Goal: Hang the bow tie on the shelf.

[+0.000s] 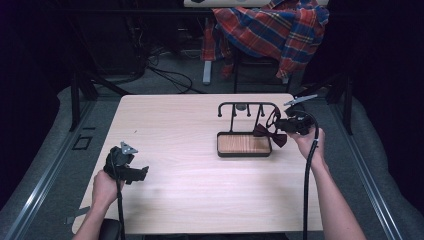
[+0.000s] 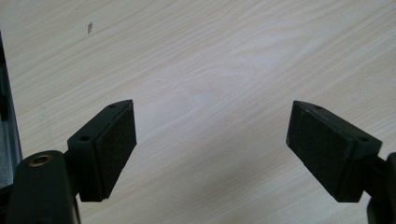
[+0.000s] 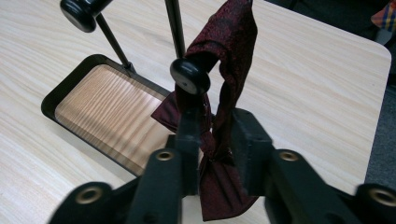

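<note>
Stand (image 1: 244,131) on table (image 1: 175,125) right, bow tie (image 1: 270,134) on its hook

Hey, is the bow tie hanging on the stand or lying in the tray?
Hanging: the bow tie has its strap looped over the stand, with the right gripper shut on it.

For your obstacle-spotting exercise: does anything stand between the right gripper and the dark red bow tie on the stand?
Nothing visible does. The right gripper is already shut on the dark red patterned bow tie, whose strap loops over a knob-tipped arm of the black metal stand.
</note>
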